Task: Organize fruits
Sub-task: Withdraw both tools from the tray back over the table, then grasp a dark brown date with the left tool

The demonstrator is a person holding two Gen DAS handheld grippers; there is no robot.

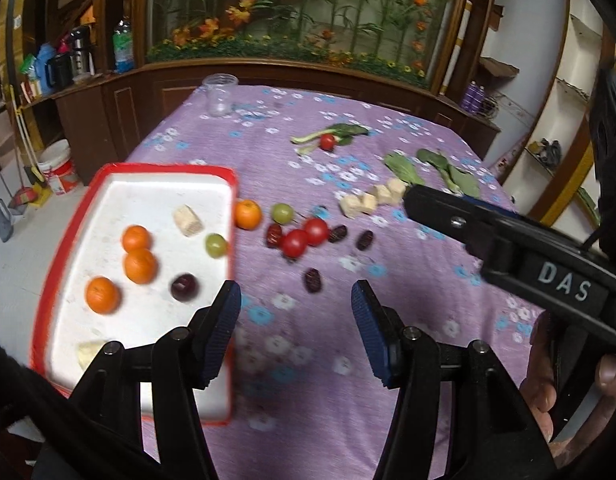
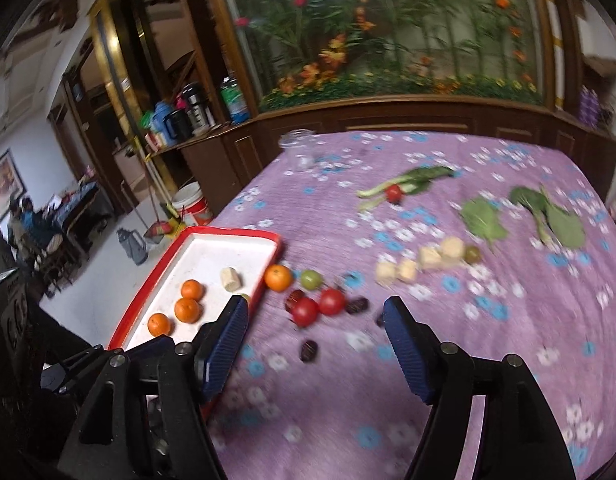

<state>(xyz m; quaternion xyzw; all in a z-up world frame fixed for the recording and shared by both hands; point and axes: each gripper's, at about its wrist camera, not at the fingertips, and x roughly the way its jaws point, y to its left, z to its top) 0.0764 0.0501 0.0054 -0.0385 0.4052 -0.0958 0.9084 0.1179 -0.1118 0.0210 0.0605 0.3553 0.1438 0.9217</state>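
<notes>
A table under a purple floral cloth [image 1: 315,360] stood before a dark wooden cabinet [image 1: 268,80] topped by a large glass case of green stems and orange flowers [image 1: 300,12]. To the left, a wooden counter [image 2: 196,140] carried bottles and a black flask, with a white and red bucket [image 1: 59,170] on the pale floor below. Pale wall shelves [image 1: 563,104] lined the right side.

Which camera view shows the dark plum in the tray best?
The left wrist view: the dark plum lies in plain sight on the white floor of the tray. In the right wrist view it is hidden behind a finger of the right gripper.
</notes>
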